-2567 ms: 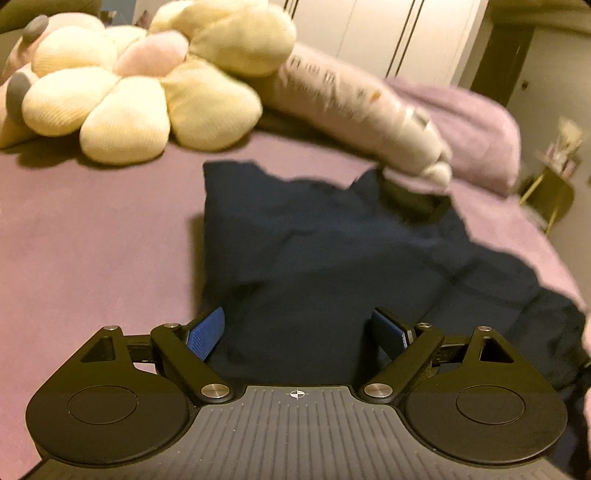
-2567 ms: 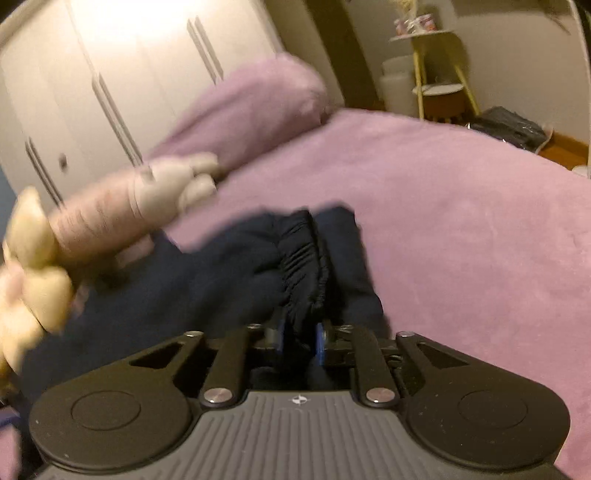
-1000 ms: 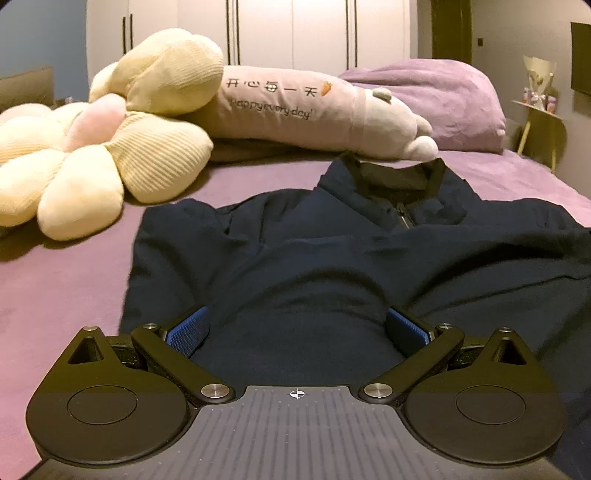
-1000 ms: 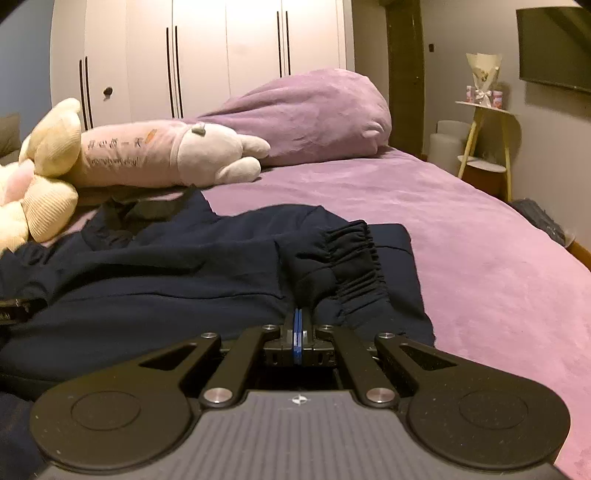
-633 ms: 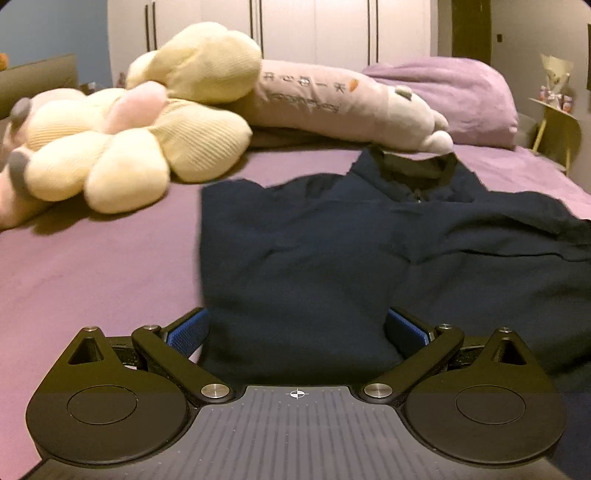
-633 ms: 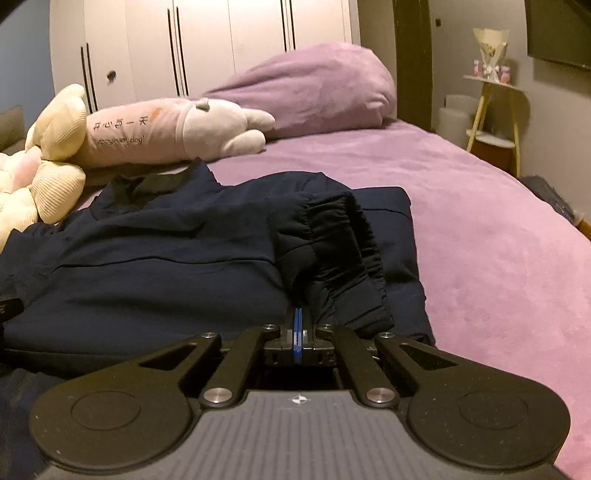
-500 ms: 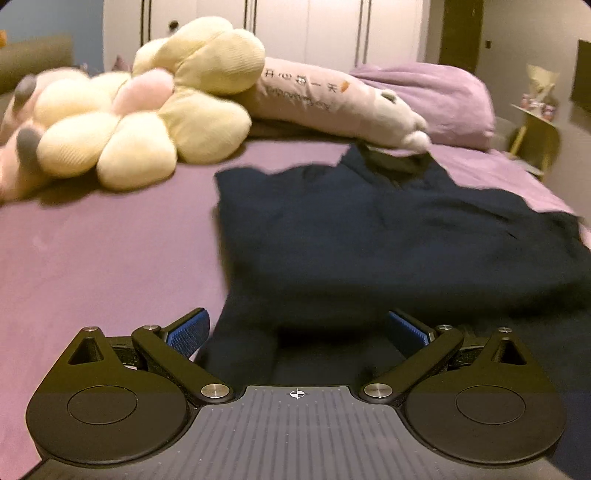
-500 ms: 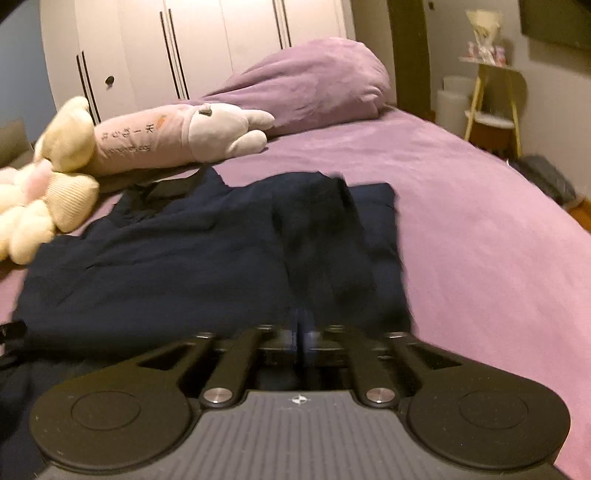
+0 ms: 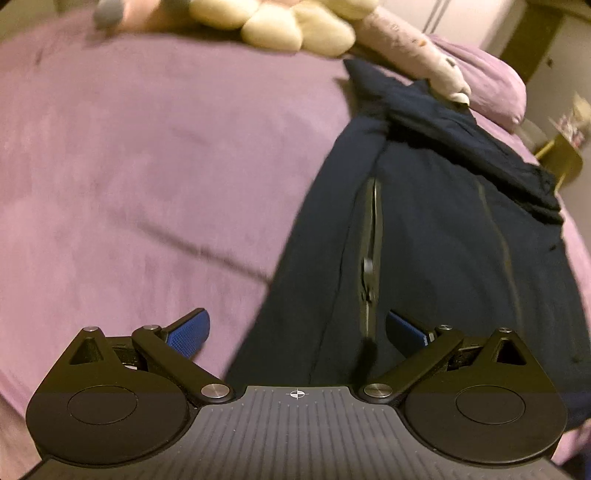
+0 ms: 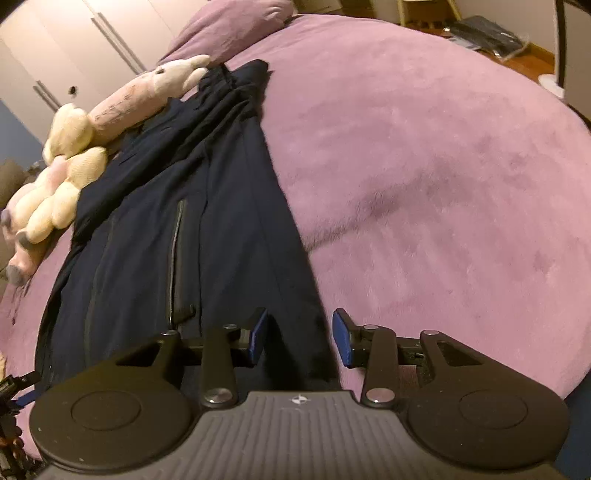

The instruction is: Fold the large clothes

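1. Opening out: the right hand-held gripper (image 10: 299, 338) has just been spreading its jaws from fully pinched on the sleeve cuff, and is now standing partly apart with the right side edge of the dark navy jacket (image 10: 221, 221) lying between the pads, not pressed by either one.
2. Meaning for the task: the sleeve fold looks finished and let go; the sleeve is lying across the upper part of the jacket, so I am judging the next step to be a grab at the hem end for a lengthwise fold.
3. Keeping wide: the left hand-held gripper (image 9: 297, 334) is standing fully spread and holding nothing, with its left pad over the purple bed (image 9: 129, 166) and its right pad over the jacket beside a pocket zip (image 9: 371, 258).
4. Lying flat: the jacket is running lengthwise down the middle of the bed, collar end up by the long plush toy (image 10: 147, 99) and the pillow (image 10: 229, 33) at the head edge, hem end nearest both cameras.
5. Differing from a second ago: both views were looking level across the bed toward the wardrobe, and are now tilting steeply down at the hem end, each rolled sideways.
6. Differing also: the gathered cuff is no longer sitting in the right jaws; the flower plush (image 9: 288, 22) is sliding to the top edge of the left view.
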Motion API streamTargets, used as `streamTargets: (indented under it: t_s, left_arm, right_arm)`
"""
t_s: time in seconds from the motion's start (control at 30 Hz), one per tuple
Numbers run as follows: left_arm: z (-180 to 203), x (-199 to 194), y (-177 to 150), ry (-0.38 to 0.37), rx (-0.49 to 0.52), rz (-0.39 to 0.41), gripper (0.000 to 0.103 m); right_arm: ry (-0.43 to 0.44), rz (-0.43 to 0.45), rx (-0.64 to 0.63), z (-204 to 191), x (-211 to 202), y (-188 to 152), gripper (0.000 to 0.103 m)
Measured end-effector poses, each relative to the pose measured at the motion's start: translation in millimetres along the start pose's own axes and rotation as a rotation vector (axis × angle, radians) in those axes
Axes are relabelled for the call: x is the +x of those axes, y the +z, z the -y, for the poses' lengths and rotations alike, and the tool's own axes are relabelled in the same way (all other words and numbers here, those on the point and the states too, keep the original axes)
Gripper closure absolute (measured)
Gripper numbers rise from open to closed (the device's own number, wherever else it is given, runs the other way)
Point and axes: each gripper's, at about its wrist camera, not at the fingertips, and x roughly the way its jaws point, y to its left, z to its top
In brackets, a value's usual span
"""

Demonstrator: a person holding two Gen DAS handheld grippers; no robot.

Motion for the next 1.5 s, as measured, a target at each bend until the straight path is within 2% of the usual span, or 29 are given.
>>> streamTargets:
  t_s: [0.07, 0.13, 0.17, 0.27, 0.33, 0.37, 0.43, 0.53, 0.57, 0.63, 0.67, 0.7, 0.77, 0.87, 0.9, 0.93, 1.0, 1.03, 1.07, 1.13, 1.2, 1.3, 1.5]
  left_arm:
    - [-6.2, -1.4, -1.9, -0.089, -0.044, -0.025, 0.0]
    - [-11.8, -0.9, -2.5, -0.118, -0.081, -0.027, 0.002]
    - [-15.2, 0.8, -1.2, -0.125, -0.099, -0.036, 0.011]
    - [-23.5, 0.5, -1.3, -0.129, -0.14, -0.06, 0.023]
    - [-28.3, -2.7, -0.4, -0.146, -0.143, -0.068, 0.037]
    - [-30.4, -3.7, 0.4, -0.152, -0.142, -0.074, 0.047]
    - [-35.1, -6.5, -0.2, -0.193, -0.151, -0.079, 0.059]
    - [-40.4, -7.8, 0.8, -0.243, -0.176, -0.087, 0.059]
    - [-40.5, -5.6, 1.3, -0.236, -0.174, -0.097, 0.055]
    - [-41.3, 0.1, 2.0, -0.2, -0.164, -0.111, 0.048]
    - [-43.1, 2.5, 2.0, -0.193, -0.161, -0.121, 0.046]
    - [-44.9, 3.9, 2.0, -0.201, -0.165, -0.128, 0.044]
    - [-45.7, 5.3, 1.1, -0.235, -0.164, -0.139, 0.03]
    - [-38.2, 5.4, 1.9, -0.246, -0.09, -0.154, 0.027]
    - [-34.4, 4.7, 2.4, -0.245, -0.06, -0.157, 0.027]
    - [-31.1, 3.9, 2.4, -0.247, -0.038, -0.16, 0.028]
    - [-26.4, 1.9, 1.9, -0.246, -0.011, -0.163, 0.045]
    - [-24.9, 1.1, 2.2, -0.24, -0.005, -0.164, 0.061]
    - [-24.8, 0.6, 2.6, -0.236, -0.007, -0.164, 0.072]
    - [-24.7, -2.5, 4.1, -0.258, -0.033, -0.157, 0.079]
    - [-19.0, -11.8, 7.6, -0.268, -0.039, -0.124, 0.081]
    - [-7.9, -33.7, 21.5, -0.322, -0.057, -0.042, 0.082]
    - [19.0, -59.0, 70.4, -0.402, -0.074, 0.097, 0.082]
  right_arm:
    - [0.021, -0.013, 0.008, 2.2, 2.1, -1.4, 0.063]
    - [0.062, -0.015, 0.008, 2.9, 1.3, -2.6, 0.062]
    - [0.064, -0.022, 0.008, 3.9, 2.4, -2.2, 0.062]
    - [0.107, -0.054, 0.039, 9.5, 4.3, -1.6, 0.062]
    - [0.139, -0.067, 0.063, 13.7, 2.0, 1.5, 0.078]
    - [0.162, -0.074, 0.075, 15.1, 0.6, 2.3, 0.078]
    - [0.199, -0.075, 0.072, 14.6, -2.4, 3.6, 0.081]
    - [0.26, -0.089, 0.091, 15.6, -3.5, 6.8, 0.081]
    - [0.282, -0.098, 0.099, 15.5, -3.1, 8.6, 0.081]
    - [0.283, -0.124, 0.099, 14.7, 1.0, 11.2, 0.07]
    - [0.276, -0.14, 0.097, 14.4, 4.3, 11.6, 0.067]
    - [0.268, -0.151, 0.09, 13.3, 6.6, 11.6, 0.067]
    - [0.258, -0.153, 0.069, 10.7, 7.4, 11.0, 0.067]
    - [0.264, -0.155, 0.058, 9.2, 7.9, 10.5, 0.068]
    - [0.265, -0.158, 0.058, 9.2, 8.6, 9.9, 0.074]
    - [0.263, -0.158, 0.05, 8.2, 9.0, 9.6, 0.078]
    - [0.262, -0.156, 0.038, 7.1, 8.3, 9.2, 0.081]
    - [0.268, -0.153, 0.029, 5.8, 7.3, 8.9, 0.083]
    - [0.279, -0.147, 0.021, 4.6, 6.5, 9.0, 0.084]
    - [0.307, -0.141, 0.015, 1.6, 4.7, 11.1, 0.086]
    - [0.337, -0.132, 0.021, -3.8, 2.3, 14.3, 0.086]
    - [0.374, -0.104, 0.035, -11.9, -2.2, 22.0, 0.087]
    - [0.445, -0.003, 0.085, -28.8, -11.0, 56.5, 0.088]
